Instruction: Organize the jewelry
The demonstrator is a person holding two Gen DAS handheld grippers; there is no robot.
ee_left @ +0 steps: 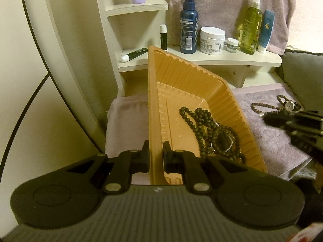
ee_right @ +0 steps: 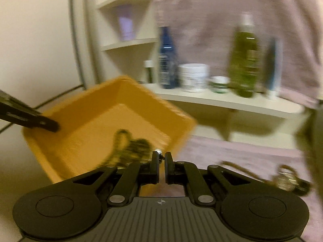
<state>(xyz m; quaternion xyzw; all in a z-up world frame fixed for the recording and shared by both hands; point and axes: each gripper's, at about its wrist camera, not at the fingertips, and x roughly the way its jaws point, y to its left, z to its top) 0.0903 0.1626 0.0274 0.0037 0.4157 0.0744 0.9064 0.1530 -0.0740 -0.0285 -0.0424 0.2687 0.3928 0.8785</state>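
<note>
An orange plastic tray stands tilted on a mauve towel, and my left gripper is shut on its near wall. Dark bead necklaces and a thin silver chain lie heaped in its low corner. In the blurred right wrist view the tray is at the left. There my right gripper is shut on a small silver piece of jewelry just past the tray's right corner. In the left wrist view the right gripper comes in from the right edge. A brown bead strand and a small watch lie on the towel beyond it.
A white corner shelf behind the tray carries bottles, cream jars and tubes. A mauve towel covers the surface, and another hangs behind the shelf. A pale curved panel stands to the left and a grey cushion at the right.
</note>
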